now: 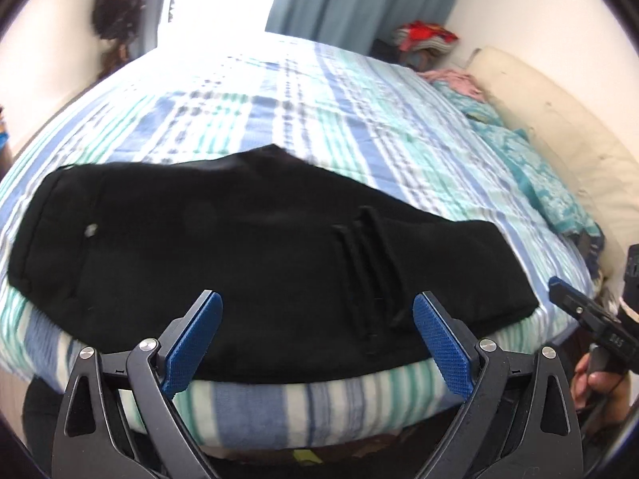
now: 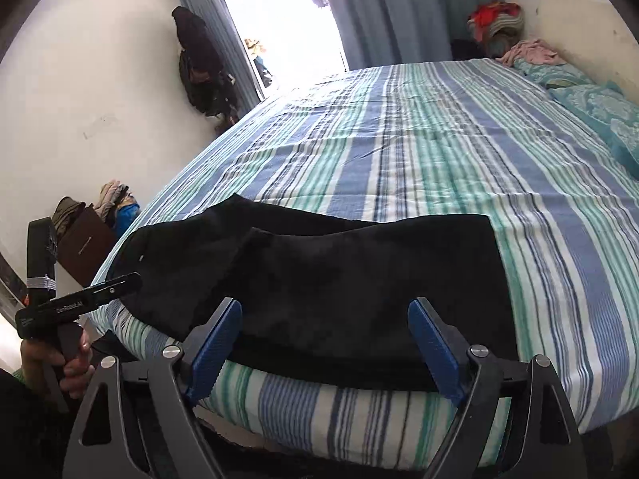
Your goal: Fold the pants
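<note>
My left claw [image 1: 317, 343] and right claw [image 2: 325, 345], both spread and holding nothing, hover beside the black pants [image 1: 223, 247] laid on the bed [image 1: 279, 111], ready to fold.

Both wrist cameras sit low just off the near edge of the bed [image 1: 279, 399], looking forward between their own spread fingers across the black pants [image 1: 239, 259] toward the far curtain [image 2: 399, 12], the right view nearer the pants' right end, both sharing bedspread and pants.

Black linkage arms, silver screws, blue textured fingers [image 1: 197, 343]; bare-skinned hand [image 2: 60, 363] on handle.
</note>
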Motion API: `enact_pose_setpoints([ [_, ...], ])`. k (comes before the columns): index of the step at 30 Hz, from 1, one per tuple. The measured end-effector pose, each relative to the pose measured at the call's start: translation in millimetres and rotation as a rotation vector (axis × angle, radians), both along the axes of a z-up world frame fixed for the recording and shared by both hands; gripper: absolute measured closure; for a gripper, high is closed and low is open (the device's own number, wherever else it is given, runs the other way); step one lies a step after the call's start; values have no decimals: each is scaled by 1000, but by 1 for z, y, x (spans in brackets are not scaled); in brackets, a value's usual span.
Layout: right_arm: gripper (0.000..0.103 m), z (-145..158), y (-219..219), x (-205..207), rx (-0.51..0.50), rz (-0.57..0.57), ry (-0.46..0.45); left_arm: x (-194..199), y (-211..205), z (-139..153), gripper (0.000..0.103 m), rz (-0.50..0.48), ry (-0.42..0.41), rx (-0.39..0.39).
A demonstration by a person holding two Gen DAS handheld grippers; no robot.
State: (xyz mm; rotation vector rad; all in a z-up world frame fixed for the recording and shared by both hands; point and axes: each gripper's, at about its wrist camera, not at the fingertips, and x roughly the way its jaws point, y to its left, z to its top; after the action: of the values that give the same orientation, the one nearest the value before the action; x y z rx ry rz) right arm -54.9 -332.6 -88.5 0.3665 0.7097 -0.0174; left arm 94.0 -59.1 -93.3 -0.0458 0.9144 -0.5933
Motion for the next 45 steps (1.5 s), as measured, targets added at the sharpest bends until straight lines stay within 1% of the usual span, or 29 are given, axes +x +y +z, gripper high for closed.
enact_pose_setpoints([
  [1,18,-2,-10,-12,14,-49,-3,0,-15,3,10,-47,-4,-6],
  [2,18,-2,-17,-21,35,-93,-3,1,-28,3,18,-76,-6,-3],
  [3,18,-3,-23,-33,61,-130,1,4,-40,2,23,-93,0,12],
  [5,18,-11,-34,-41,118,-179,26,12,-58,-4,41,-111,18,50],
  [6,18,-12,-37,-43,142,-193,40,16,-64,-8,45,-114,26,69],
  [7,18,-12,-39,-44,152,-199,44,20,-69,-12,53,-119,35,86],
  [8,18,-10,-39,-44,151,-195,37,20,-73,-16,58,-129,46,94],
  [10,18,-7,-35,-43,139,-177,26,19,-77,-21,64,-144,66,112],
  [13,18,-12,-25,-35,129,-136,41,20,-80,-33,65,-148,105,156],
  [15,18,-13,-21,-32,125,-115,44,21,-82,-43,79,-137,146,178],
  [16,18,-12,-19,-31,120,-108,40,21,-83,-46,96,-135,166,178],
  [17,18,-11,-17,-32,113,-103,32,19,-83,-45,98,-129,161,172],
  [21,18,-1,-15,-39,86,-113,-21,2,-81,-12,100,-156,63,142],
  [23,18,4,-16,-44,78,-129,-49,-6,-71,2,100,-149,20,150],
  [25,18,6,-18,-46,73,-137,-65,-6,-63,-9,100,-124,44,183],
  [28,18,2,-19,-43,90,-137,-59,2,-66,-46,96,-109,114,272],
  [30,18,-1,-19,-38,96,-132,-42,-1,-66,-46,91,-108,101,272],
  [31,18,-2,-18,-38,95,-127,-38,-2,-64,-41,87,-114,96,256],
  [32,18,-1,-18,-40,91,-124,-43,-3,-61,-34,74,-115,90,237],
  [33,18,1,-18,-42,86,-127,-53,-3,-56,-26,64,-101,77,216],
  [34,18,3,-19,-46,85,-135,-64,-2,-47,-17,44,-69,54,186],
  [35,18,3,-22,-49,90,-149,-74,0,-38,-10,30,-29,35,151],
  [36,18,3,-25,-51,100,-166,-80,5,-29,-7,28,1,35,122],
  [37,18,2,-29,-52,114,-182,-80,13,-25,-8,28,15,59,108],
  [39,18,-3,-36,-50,145,-207,-68,28,-27,-19,28,-7,146,104],
  [41,18,-7,-39,-48,160,-217,-52,39,-40,-34,28,-52,220,125],
  [43,18,-6,-38,-47,156,-210,-50,41,-57,-46,28,-87,255,161],
  [44,18,-5,-37,-48,147,-207,-54,40,-65,-51,39,-102,259,178],
  [45,18,-3,-35,-49,140,-204,-59,39,-72,-55,57,-114,262,195],
])
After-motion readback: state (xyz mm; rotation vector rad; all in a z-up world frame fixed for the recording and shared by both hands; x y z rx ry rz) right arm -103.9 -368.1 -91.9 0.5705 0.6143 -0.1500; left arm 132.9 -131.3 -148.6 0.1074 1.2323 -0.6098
